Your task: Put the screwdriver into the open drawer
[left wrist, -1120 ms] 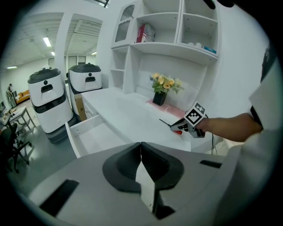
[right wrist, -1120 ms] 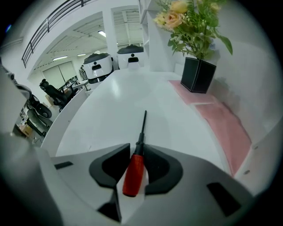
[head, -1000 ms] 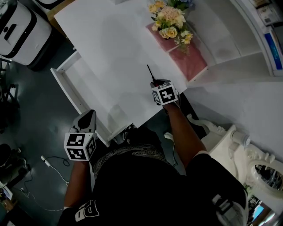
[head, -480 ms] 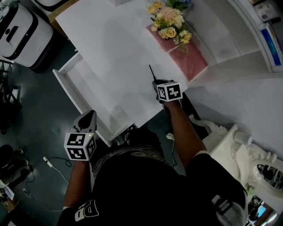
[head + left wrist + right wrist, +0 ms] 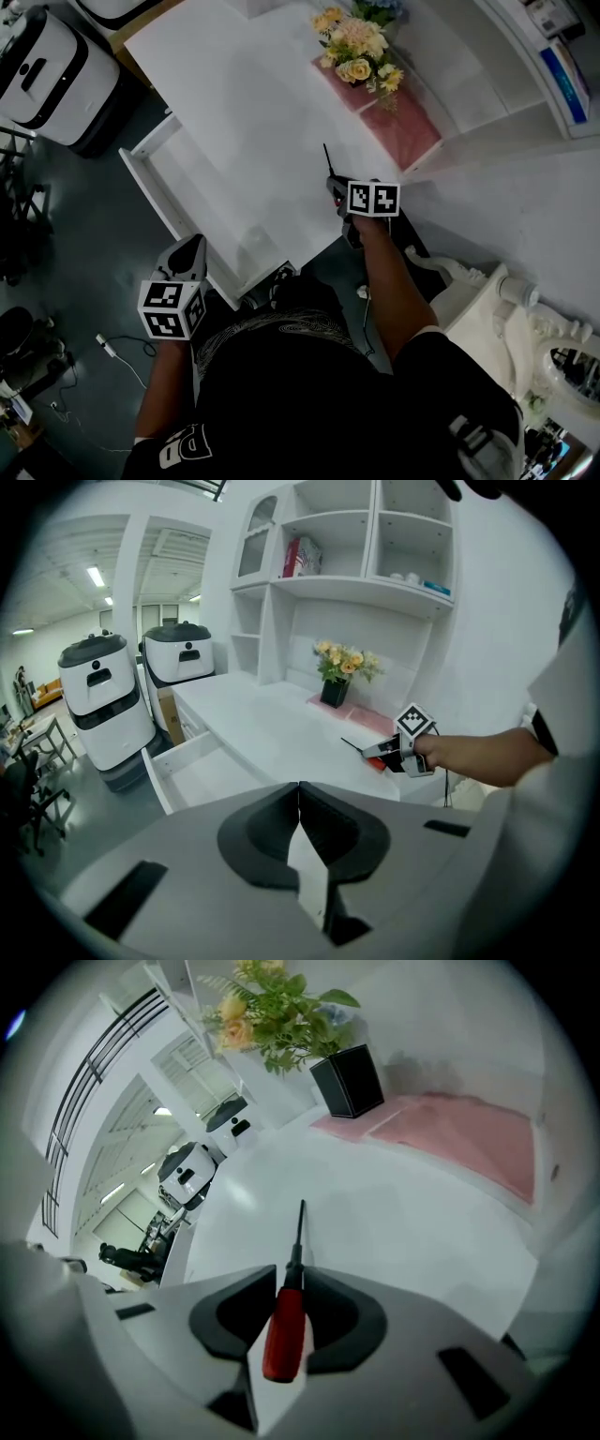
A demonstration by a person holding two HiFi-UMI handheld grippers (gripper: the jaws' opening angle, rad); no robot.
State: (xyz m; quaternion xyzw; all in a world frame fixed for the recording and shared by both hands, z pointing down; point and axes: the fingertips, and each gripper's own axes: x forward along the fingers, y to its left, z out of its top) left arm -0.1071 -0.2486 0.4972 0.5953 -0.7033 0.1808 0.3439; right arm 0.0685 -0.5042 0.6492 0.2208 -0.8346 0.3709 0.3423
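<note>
Large white table [image 5: 244,122] across the middle of the head view, set slantwise, mostly bare. To its right, white shelving [image 5: 525,103] with a few small things on it, too small to name. Along the table's left edge, the drawer [image 5: 199,211] pulled out and open, white inside, nothing lying in it as far as can be seen. At the far left corner on the dark floor, two white machines [image 5: 42,66] with dark tops, side by side.

On the far right part of the table, a pink mat [image 5: 398,117], and at its upper end a black pot of yellow and cream flowers [image 5: 361,47].

Right gripper [image 5: 336,187] over the table's near right part, well apart from the drawer, pointing slantwise down. Jaws just closing, now gripping the screwdriver [image 5: 286,1321]: pressed on the black collar at the top of the red handle, handle lying back between them, thin dark shaft jutting ahead over the white top toward the flowers.

Left gripper [image 5: 187,255] beside the drawer's near end, above the floor, pointing slantwise down. Jaws closed tip to tip, nothing between them.
</note>
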